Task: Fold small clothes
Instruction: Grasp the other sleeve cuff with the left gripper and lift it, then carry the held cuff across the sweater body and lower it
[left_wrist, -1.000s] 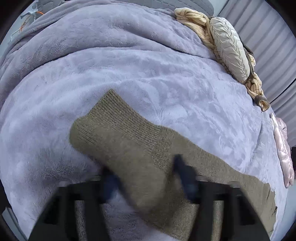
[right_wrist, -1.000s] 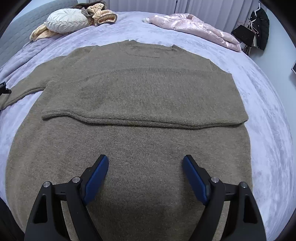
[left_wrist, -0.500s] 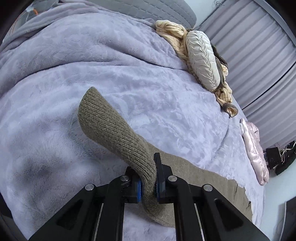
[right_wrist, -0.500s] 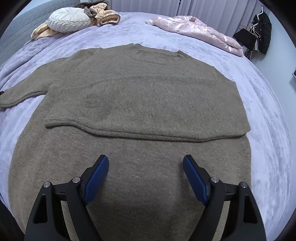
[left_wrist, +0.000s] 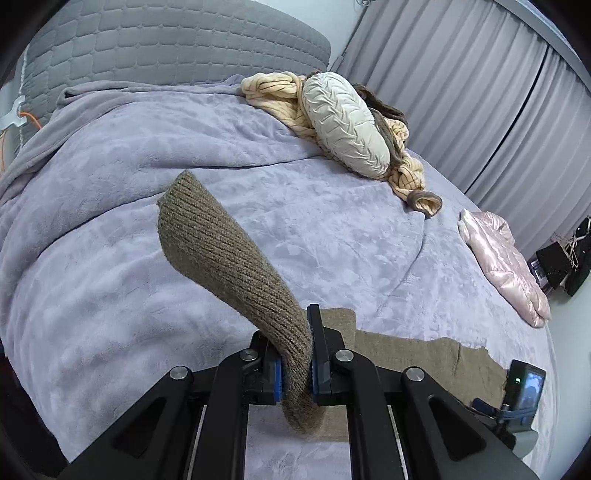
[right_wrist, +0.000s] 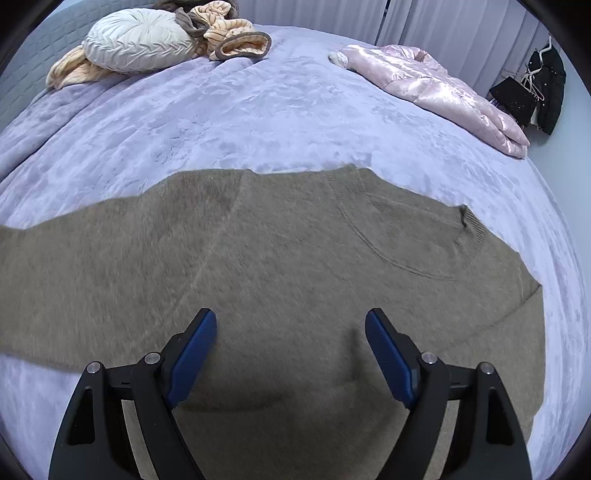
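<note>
Olive knit is what the moment turns on: the sweater (right_wrist: 280, 280) is spread flat on the lilac blanket (right_wrist: 258, 110), its collar (right_wrist: 410, 236) toward the pink jacket (right_wrist: 436, 85), and its one sleeve (left_wrist: 229, 258) is pinched near the cuff by the left gripper (left_wrist: 295, 373), whose jaws are clenched on the fabric with the ribbed cuff sticking up clear of the blanket. From the sweater's body (left_wrist: 417, 350), seen in the left view low and to the right of the held sleeve, the sleeve's long axis runs outward, away from the jacket side. The coming move is judged to be a fold of that sleeve across the body, so the sleeve would have to be carried toward the collar side. The left hand is the nearer one, already holding it. The right gripper (right_wrist: 291, 354) is poised over the sweater's chest with its jaws wide and nothing held between them. The pillow (right_wrist: 140, 44) lies well beyond the sweater, out of the way.
</note>
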